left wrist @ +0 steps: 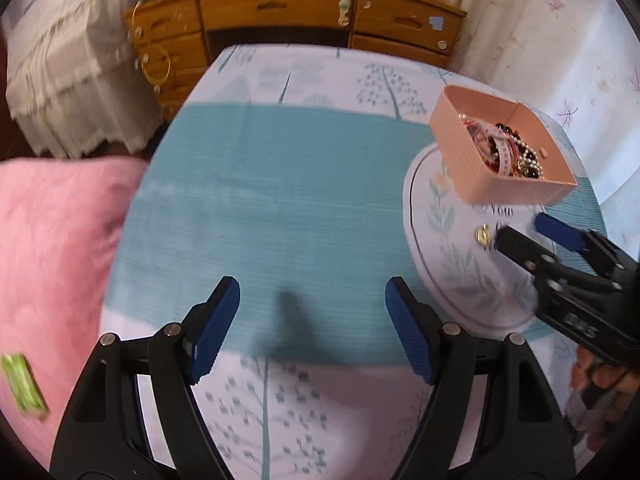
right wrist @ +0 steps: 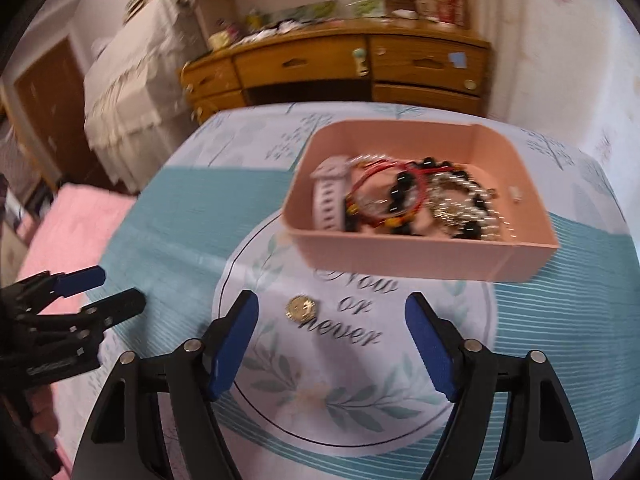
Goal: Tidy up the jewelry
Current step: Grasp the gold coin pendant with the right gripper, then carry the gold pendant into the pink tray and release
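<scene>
A small gold earring [right wrist: 302, 308] lies on the patterned cloth [right wrist: 168, 216], just ahead of the right tongs [right wrist: 332, 344], whose jaws stand open and empty. Behind it sits a pink box [right wrist: 420, 258] of jewelry. The left tongs [left wrist: 312, 328], likewise open and empty, hover well apart to the left.

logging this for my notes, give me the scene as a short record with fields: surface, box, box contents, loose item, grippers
surface: tablecloth, teal band, round printed panel
box: pink box, open top, on far part of the panel
box contents: tangled jewelry: beads, red cord, white strap
loose item: small gold piece on the cloth, outside and in front of the box
left gripper: open, empty, over the teal band
right gripper: open, empty, near the gold piece
</scene>
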Available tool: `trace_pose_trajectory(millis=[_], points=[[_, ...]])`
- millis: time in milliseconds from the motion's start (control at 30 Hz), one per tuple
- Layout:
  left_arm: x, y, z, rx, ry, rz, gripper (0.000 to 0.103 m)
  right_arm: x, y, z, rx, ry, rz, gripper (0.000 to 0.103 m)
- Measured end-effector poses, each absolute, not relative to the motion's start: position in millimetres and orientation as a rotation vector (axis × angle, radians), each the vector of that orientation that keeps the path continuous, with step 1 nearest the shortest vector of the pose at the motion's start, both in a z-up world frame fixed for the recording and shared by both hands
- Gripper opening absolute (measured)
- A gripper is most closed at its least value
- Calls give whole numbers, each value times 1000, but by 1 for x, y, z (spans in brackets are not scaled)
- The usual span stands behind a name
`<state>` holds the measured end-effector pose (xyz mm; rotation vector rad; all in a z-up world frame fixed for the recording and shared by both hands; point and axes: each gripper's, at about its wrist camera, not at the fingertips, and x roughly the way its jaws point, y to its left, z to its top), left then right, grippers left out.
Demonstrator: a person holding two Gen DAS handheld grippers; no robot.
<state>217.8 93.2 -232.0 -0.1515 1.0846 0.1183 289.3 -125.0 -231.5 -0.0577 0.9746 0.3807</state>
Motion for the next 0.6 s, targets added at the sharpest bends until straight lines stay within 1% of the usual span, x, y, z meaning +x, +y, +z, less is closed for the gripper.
trace_pose_trajectory(millis=[33,67,133,167,233,367,400,433,600], points=[[213,96,-234,-163,1088,120,73,288,-119,-236,-69,983,390,66],[209,95,-235,-167,1088,122,73,287,-114,-241,-79,994,398,63],[203,96,-235,-170,1076,143,73,288,-104,-248,-91,1012,407,52],[204,94,-232,-170,1069,151,73,288,-101,-251,-94,1019,408,49],[204,94,-228,-154,1053,171,73,289,-93,-256,-104,1034,401,40],[201,95,-223,-124,1030,205,73,293,-81,-262,-147,1038,379,32],[199,95,-223,-115,1027,212,73,293,-80,-262,-150,1039,384,24],[198,95,-223,-107,1025,219,73,294,-79,-263,-151,1042,395,18],[198,101,-222,-117,1026,230,73,298,-76,-262,-151,1046,417,17]])
